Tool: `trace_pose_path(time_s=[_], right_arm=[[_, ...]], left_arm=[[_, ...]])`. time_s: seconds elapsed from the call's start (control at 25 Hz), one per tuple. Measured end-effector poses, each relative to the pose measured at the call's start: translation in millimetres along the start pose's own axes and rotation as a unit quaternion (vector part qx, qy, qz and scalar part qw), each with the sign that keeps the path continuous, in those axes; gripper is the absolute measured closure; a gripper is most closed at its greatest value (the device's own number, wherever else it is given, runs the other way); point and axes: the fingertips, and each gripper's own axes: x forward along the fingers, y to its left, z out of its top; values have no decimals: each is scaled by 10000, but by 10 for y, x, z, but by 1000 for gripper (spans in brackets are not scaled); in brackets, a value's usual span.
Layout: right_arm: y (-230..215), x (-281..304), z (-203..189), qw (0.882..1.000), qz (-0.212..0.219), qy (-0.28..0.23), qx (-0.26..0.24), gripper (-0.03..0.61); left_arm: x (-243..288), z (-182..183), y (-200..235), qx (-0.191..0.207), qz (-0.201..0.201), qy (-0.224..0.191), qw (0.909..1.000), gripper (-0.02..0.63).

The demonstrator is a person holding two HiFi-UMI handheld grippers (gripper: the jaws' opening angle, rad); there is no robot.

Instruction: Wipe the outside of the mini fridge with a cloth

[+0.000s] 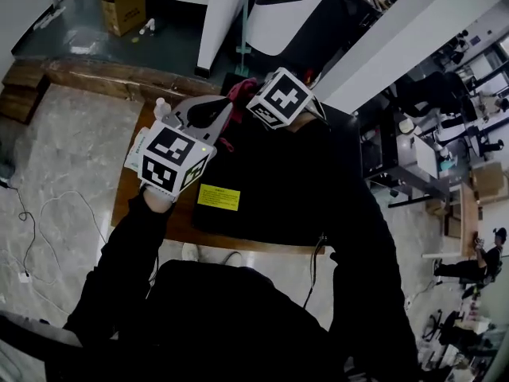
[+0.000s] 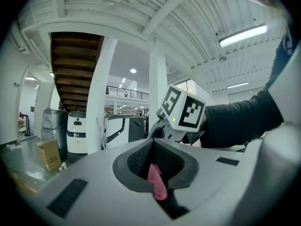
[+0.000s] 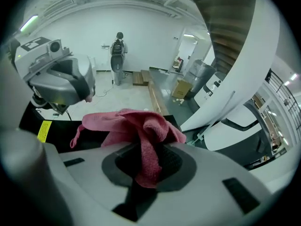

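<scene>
The mini fridge (image 1: 270, 181) is a black box below me with a yellow label (image 1: 219, 197) on its top; its top also shows in the right gripper view (image 3: 28, 121). A pink cloth (image 1: 238, 94) hangs above the fridge's far left corner, between the two grippers. My right gripper (image 1: 248, 100) is shut on a bunched fold of the cloth (image 3: 141, 126), which spills forward over its jaws (image 3: 146, 173). My left gripper (image 1: 223, 110) is shut on a thin pink strip of cloth (image 2: 157, 180) and faces the right gripper (image 2: 183, 112).
The fridge stands on a low wooden board (image 1: 127, 189) on a marble floor, with cables (image 1: 48, 213) to the left. A cardboard box (image 1: 123, 6) and white machines (image 1: 278, 6) stand beyond. A person (image 3: 117, 46) stands far off by the wall.
</scene>
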Motion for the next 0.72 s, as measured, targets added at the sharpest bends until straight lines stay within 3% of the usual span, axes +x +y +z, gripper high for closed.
trace_pose_path(time_s=[0.16, 0.36, 0.72], right_arm=[[-64, -124, -275, 9996, -153, -75, 226, 509], [-249, -477, -999, 9979, -384, 58, 516, 509], [-557, -1353, -2662, 9911, -619, -94, 1174, 509]], left_arm=[[27, 233, -389, -4, -353, -172, 9992, 607], [110, 462, -1041, 154, -643, -285, 9974, 607], [292, 599, -2191, 327, -397, -253, 9984, 607]])
